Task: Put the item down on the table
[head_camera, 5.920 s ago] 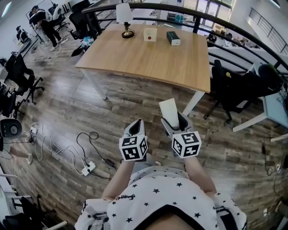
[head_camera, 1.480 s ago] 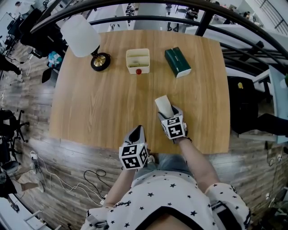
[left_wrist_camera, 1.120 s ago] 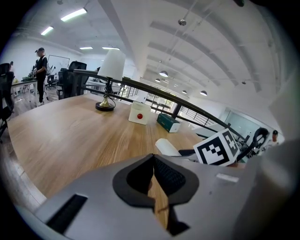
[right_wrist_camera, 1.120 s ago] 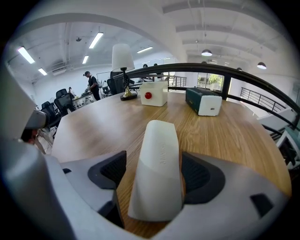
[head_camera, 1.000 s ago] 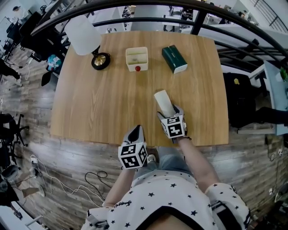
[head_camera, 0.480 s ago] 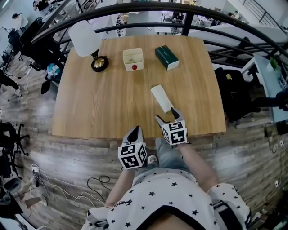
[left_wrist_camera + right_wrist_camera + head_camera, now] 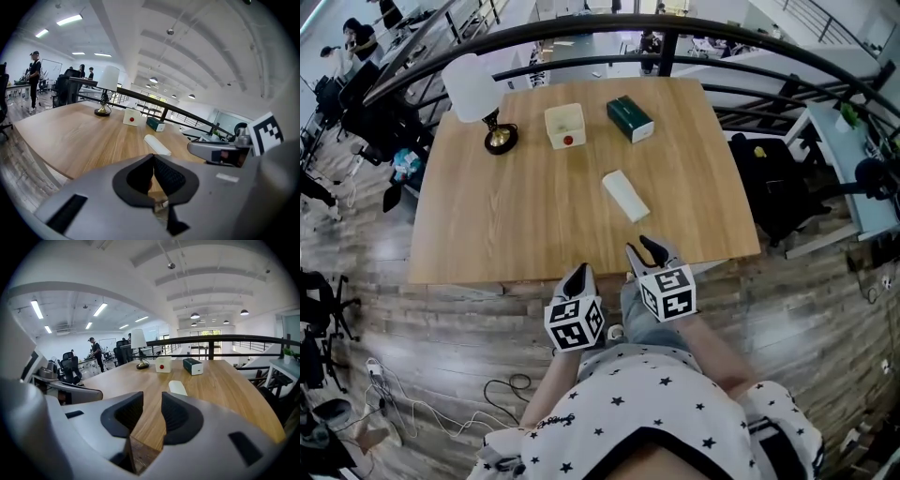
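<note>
Plainly, the white item (image 7: 625,196) lay flat on the wooden table (image 7: 487,216), its long side running slantwise, with bare wood all around it. It touched neither gripper. It sat nearer the front edge than the three things ranged along the far side — a lamp (image 7: 478,94) with a white shade at the left, a white box (image 7: 565,126) with a red dot in the middle, and a dark green box (image 7: 630,118) to the right.

The right gripper (image 7: 642,247) hovered at the table's near edge, its tips over the wood and pointing toward the item, which lay a little ahead of them and apart. Its jaws stood with a gap between them and were closing; only the tabletop showed through that gap — nothing was held there.

The left gripper (image 7: 579,273) hung just beside the right one, at the near edge of the table, with its jaws drawn together so that the tips met and nothing was caught between them. Each gripper carried its marker cube close in front of the person's star-printed shirt (image 7: 647,403).
</note>
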`<state>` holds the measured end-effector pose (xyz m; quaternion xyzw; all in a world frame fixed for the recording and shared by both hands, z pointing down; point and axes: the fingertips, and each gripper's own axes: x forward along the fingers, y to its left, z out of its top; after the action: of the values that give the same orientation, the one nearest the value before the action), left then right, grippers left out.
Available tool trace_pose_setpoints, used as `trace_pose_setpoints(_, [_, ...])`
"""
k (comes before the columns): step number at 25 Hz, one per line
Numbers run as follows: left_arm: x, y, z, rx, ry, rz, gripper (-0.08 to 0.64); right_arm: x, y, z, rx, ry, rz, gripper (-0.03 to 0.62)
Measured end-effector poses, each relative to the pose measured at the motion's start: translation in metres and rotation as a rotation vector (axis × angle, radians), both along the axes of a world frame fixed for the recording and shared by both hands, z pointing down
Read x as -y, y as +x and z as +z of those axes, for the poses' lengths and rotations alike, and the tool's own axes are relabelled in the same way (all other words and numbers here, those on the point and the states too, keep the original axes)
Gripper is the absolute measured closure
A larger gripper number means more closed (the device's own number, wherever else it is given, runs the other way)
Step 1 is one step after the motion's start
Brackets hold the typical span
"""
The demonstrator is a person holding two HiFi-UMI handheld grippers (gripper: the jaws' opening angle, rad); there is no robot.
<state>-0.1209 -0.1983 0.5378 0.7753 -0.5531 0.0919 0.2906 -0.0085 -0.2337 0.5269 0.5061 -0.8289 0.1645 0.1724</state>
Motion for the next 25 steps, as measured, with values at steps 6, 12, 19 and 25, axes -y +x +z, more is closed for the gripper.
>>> trace_pose_setpoints(6, [-0.019, 0.007, -0.003, 0.002, 0.016, 0.021, 0.546, -0.033, 0.006, -0.012, -0.002, 0.035, -0.008, 0.572])
trace_pose_setpoints(12, [-0.029, 0.014, -0.005, 0.004, 0.035, 0.031, 0.546, -0.051, 0.012, -0.017, 0.029, 0.054, -0.006, 0.594])
trace_pose_setpoints(19, [-0.031, 0.018, -0.011, 0.014, 0.053, 0.047, 0.546, -0.061, 0.017, -0.028, 0.053, 0.081, -0.003, 0.597])
trace_pose_setpoints(25, [-0.033, 0.018, -0.012, 0.015, 0.054, 0.057, 0.547, -0.064, 0.019, -0.033, 0.028, 0.104, 0.012, 0.598])
